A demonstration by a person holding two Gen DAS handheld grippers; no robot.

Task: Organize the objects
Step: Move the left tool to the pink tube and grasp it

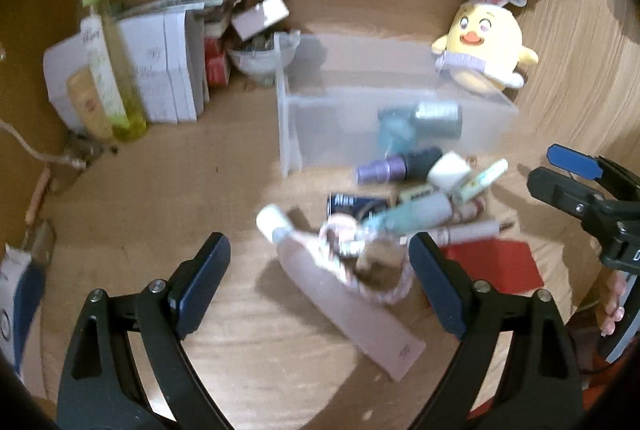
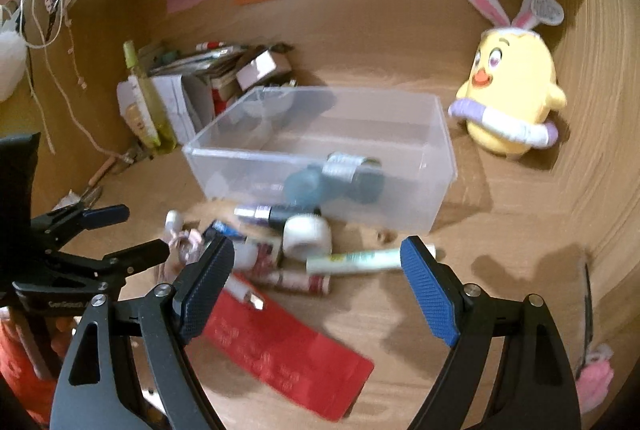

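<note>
Two grippers over a wooden desk [image 2: 500, 230], both released, nothing between the blue pads.
Clear rectangular plastic bin [image 2: 436, 158] at 12 o'clock holds a teal bottle [image 2: 304, 184]. Yellow plush chick [image 2: 512, 90] at 2. Flat red packet [image 2: 288, 350] at 6, frosted pink tube [image 1: 344, 306], small cylinders heaped in front. Left gripper [image 1: 320, 278]; right gripper [image 2: 316, 278].

My right tongs [image 2: 318, 286] wide open above clutter on table [image 2: 500, 238]: red packet [image 2: 288, 346], pale green tube [image 2: 356, 260], white jar [image 2: 307, 235]. Clear bin [image 2: 400, 126] behind holds teal bottle [image 2: 340, 178]. Left tongs [image 2: 120, 230] at left edge.
</note>
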